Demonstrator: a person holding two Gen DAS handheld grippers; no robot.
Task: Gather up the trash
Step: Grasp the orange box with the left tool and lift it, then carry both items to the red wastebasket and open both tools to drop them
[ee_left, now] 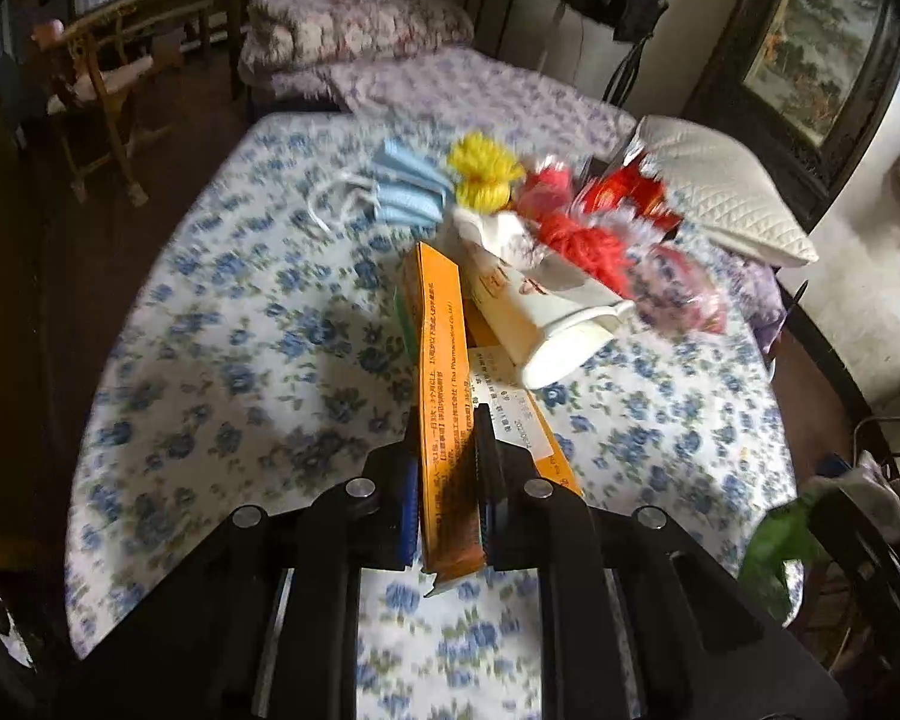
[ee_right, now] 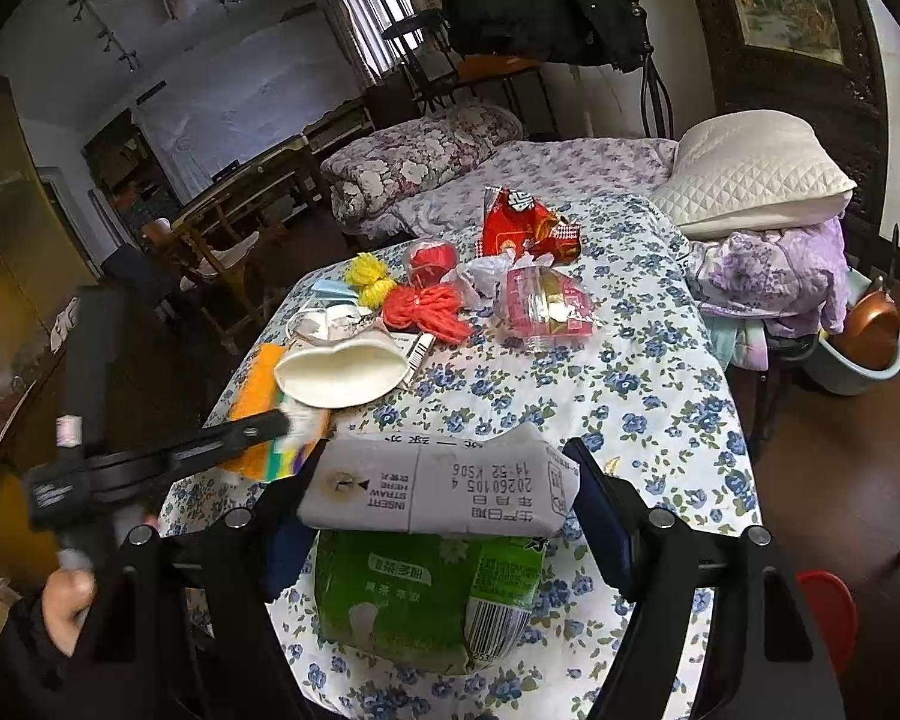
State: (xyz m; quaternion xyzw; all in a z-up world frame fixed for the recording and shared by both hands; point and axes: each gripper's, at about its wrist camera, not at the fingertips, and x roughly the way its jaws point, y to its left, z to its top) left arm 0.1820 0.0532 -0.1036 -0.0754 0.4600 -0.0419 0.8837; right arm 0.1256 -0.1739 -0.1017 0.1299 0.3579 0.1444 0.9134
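My left gripper (ee_left: 447,468) clamps the orange box (ee_left: 444,420) edgewise. My right gripper (ee_right: 444,480) pinches the milk carton (ee_right: 438,492) by its folded top (body hangs free) over the table's (ee_right: 660,408) near edge; the rest of the trash is piled mid-table.

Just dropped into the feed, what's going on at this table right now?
A person is clearing trash off the floral tablecloth with two handheld grippers. The left gripper is shut on a flat orange box, and the right gripper is clamped on a green drink carton. A paper cup, yellow and red yarn, a blue face mask and red snack wrappers are on the table.
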